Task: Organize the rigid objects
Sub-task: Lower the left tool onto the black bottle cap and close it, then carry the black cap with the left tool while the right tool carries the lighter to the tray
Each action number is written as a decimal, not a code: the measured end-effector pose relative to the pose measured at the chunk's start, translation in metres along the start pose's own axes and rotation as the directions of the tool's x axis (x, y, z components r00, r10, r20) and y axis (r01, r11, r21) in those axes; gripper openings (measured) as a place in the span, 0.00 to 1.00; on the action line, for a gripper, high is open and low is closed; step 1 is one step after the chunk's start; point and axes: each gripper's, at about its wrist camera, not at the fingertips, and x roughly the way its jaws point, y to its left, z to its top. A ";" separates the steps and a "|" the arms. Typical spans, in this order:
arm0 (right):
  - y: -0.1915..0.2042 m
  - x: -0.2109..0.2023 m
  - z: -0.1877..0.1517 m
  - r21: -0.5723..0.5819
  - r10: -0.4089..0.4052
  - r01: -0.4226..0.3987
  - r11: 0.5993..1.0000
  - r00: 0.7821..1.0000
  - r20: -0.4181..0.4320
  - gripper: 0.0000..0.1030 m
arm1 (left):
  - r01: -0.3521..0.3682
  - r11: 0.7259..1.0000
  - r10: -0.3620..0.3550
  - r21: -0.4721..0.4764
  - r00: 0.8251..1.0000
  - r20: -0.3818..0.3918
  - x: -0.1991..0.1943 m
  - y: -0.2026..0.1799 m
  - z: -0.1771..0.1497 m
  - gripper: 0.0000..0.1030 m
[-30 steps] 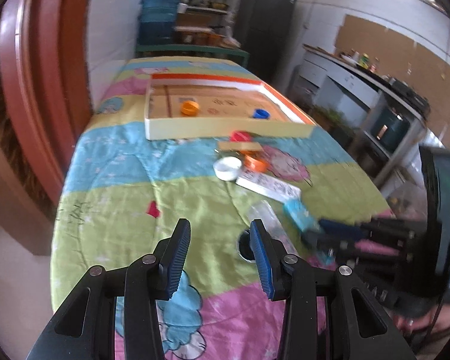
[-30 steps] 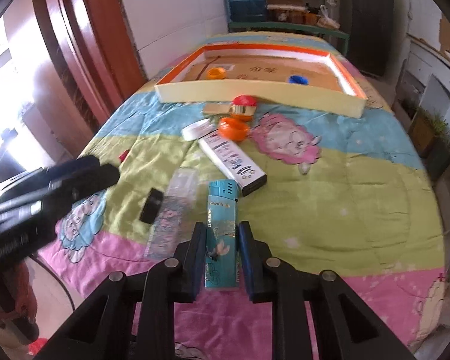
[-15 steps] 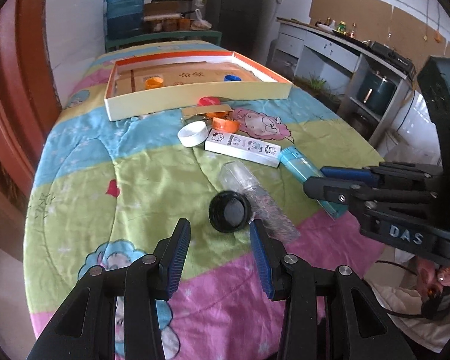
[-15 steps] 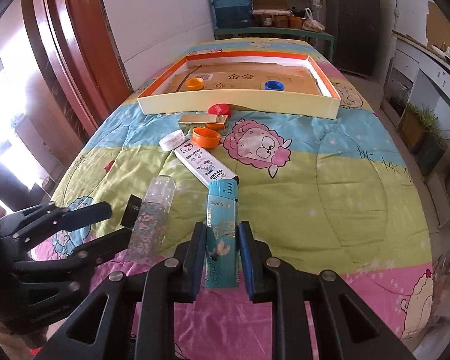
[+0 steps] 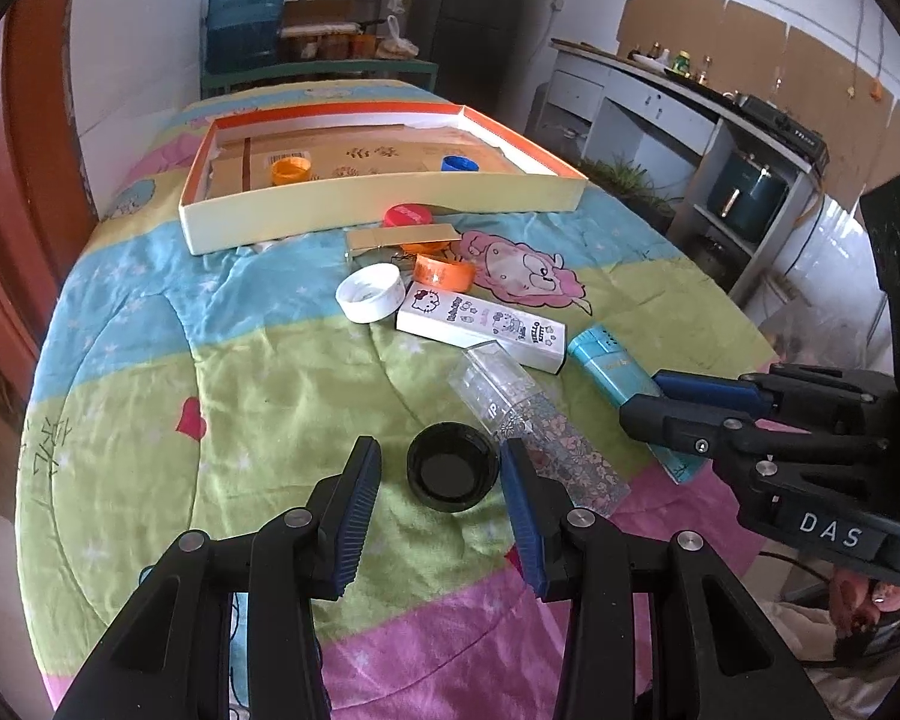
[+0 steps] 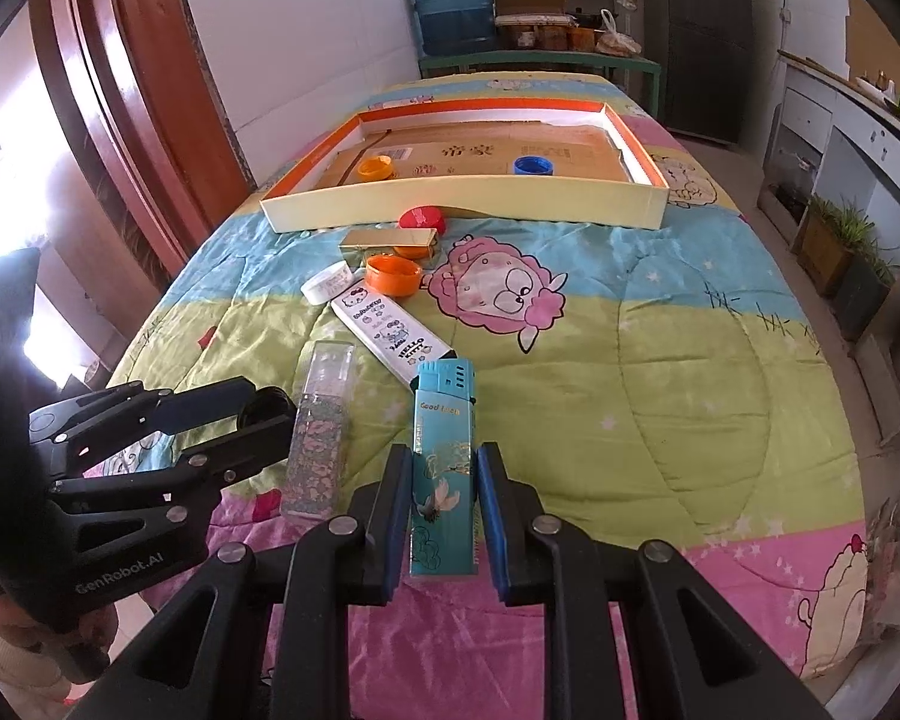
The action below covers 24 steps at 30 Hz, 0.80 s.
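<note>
Left claw (image 5: 441,480), fingers spread wide, low over the quilt-covered table (image 5: 240,372); a black cap (image 5: 452,475) lies open side up between the two blue finger pads, close to the right-hand pad, with a clear gap to the left-hand pad. Whether either pad touches the cap cannot be told. Just right of the cap lies a clear flower-printed bottle (image 5: 528,426), on its side, neck pointing away from the claw.

Right claw (image 6: 441,504), fingers drawn narrow about a teal lighter (image 6: 443,468); the lighter lies flat on the quilt, lengthwise between the pads, its top end projecting beyond the fingertips. A thin gap appears on each side, so firm contact cannot be confirmed.

Beyond the lighter, touching or nearly touching its top end: a white Hello Kitty box (image 6: 390,330). Farther on: a white cap (image 6: 328,282), an orange cap (image 6: 393,274), a gold box (image 6: 388,239) and a red cap (image 6: 421,219). At the far end stands a shallow tray (image 6: 462,201) containing a small orange cap (image 6: 375,167) and a blue cap (image 6: 533,165), well apart.
</note>
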 end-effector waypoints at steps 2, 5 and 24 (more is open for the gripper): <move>-0.001 0.000 0.000 0.003 0.003 -0.003 1.000 1.000 -0.001 0.22 | -0.011 1.000 0.011 0.011 1.000 0.007 0.001 -0.002 0.000 0.40; -0.003 0.001 -0.001 0.006 0.005 -0.005 1.000 1.000 -0.003 0.22 | -0.028 0.999 0.028 0.015 1.000 0.013 0.000 -0.002 -0.001 0.31; -0.003 -0.003 0.008 0.001 0.028 -0.028 1.000 0.999 0.026 0.22 | -0.019 0.999 0.021 -0.033 0.997 0.069 -0.022 0.001 0.009 0.30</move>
